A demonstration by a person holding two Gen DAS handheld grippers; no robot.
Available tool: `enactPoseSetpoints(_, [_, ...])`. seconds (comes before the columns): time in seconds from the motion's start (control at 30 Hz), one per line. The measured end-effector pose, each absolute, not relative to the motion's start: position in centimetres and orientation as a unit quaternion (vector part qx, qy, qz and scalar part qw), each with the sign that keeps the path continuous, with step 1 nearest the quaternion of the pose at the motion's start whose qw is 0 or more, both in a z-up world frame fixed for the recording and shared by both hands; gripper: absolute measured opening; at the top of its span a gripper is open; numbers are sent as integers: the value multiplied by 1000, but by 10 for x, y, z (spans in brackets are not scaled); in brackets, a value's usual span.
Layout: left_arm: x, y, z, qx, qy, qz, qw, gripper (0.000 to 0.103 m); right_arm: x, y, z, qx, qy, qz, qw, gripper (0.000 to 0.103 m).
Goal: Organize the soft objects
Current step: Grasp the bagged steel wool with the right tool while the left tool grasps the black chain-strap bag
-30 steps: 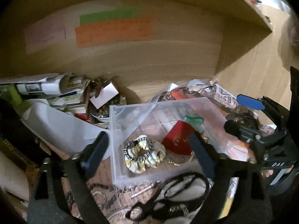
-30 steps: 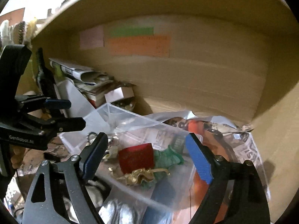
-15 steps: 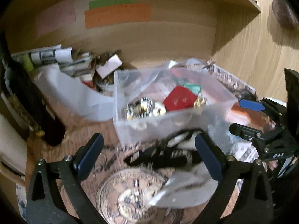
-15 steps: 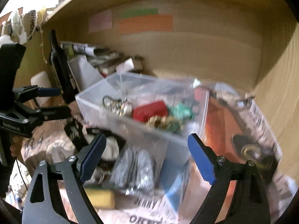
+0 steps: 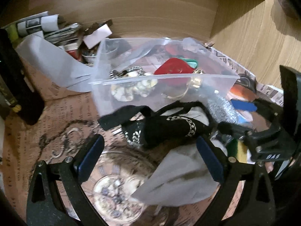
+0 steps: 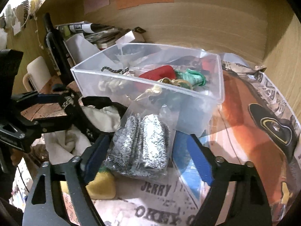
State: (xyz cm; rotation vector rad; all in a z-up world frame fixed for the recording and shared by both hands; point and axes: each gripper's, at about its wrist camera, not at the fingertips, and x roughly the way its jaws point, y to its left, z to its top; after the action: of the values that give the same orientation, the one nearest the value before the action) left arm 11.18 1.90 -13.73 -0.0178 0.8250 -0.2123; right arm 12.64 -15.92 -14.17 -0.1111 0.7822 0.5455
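A clear plastic box stands on the shelf and holds scrunchies, a red cloth and a green one. In front of it lie a black belt-like fabric piece with silver chain trim, a pale cloth and a clear bag of grey speckled fabric. My left gripper is open, above the black piece and the pale cloth. My right gripper is open, its fingers either side of the grey bag.
A dark bottle and a stack of papers stand at the back left. A yellow sponge lies by the right gripper's left finger. Printed paper covers the shelf floor; wooden walls close in behind and to the right.
Both grippers have drawn back from over the box and dropped lower. The items in front of the box have come between their fingers. Both stay open.
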Motion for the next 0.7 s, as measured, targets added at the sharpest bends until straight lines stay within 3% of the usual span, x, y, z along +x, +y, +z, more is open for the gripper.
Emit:
enactPoseSetpoints(0.17, [120, 13, -140, -27, 392, -112, 912, 97, 129, -158, -147, -49, 385, 274, 880, 47])
enactPoseSetpoints(0.23, [122, 12, -139, -35, 390, -118, 913, 80, 129, -161, -146, -45, 381, 275, 882, 44])
enactPoseSetpoints(0.37, [118, 7, -135, -20, 369, -121, 921, 59, 126, -164, -143, -39, 370, 277, 886, 33])
enactPoseSetpoints(0.43, [116, 4, -133, -8, 364, -119, 924, 37, 124, -164, -142, -39, 366, 276, 888, 29])
enactPoseSetpoints(0.5, [115, 3, -132, -8, 364, -123, 923, 27, 122, -166, -139, -40, 359, 275, 891, 26])
enactPoseSetpoints(0.7, [102, 6, -118, -7, 344, -119, 932, 18, 116, -168, -127, -36, 344, 271, 898, 25])
